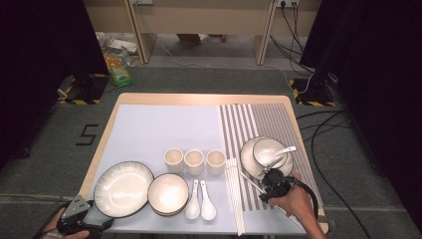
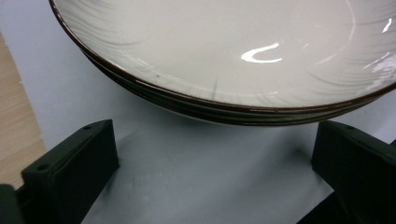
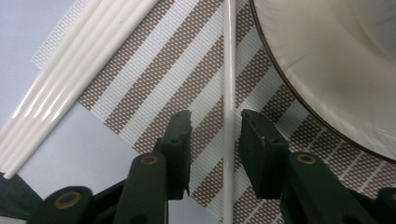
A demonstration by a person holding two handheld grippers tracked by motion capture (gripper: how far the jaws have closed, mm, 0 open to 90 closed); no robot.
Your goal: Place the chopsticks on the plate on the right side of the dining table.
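Note:
My right gripper (image 3: 215, 128) stands open over the striped mat (image 3: 154, 88), with a single white chopstick (image 3: 229, 70) lying between its jaws; neither pad presses on it. Beside it is the rim of a white plate (image 3: 336, 70). From above, that gripper (image 1: 266, 181) sits at the near edge of the plate (image 1: 247, 160), which carries a bowl (image 1: 266, 149) and a spoon (image 1: 284, 150). My left gripper (image 2: 215, 140) is open, its jaws wide apart just short of the rim of a large dark-edged plate (image 2: 224, 56). In the high view it (image 1: 99, 225) is at the table's near left corner.
On the pale blue mat (image 1: 164, 124) stand three cups (image 1: 194, 162), a smaller bowl (image 1: 168, 193) and two white spoons (image 1: 200, 200). A bundle of several white chopsticks (image 1: 235, 194) lies along the mats' seam. Cables run over the floor at the right.

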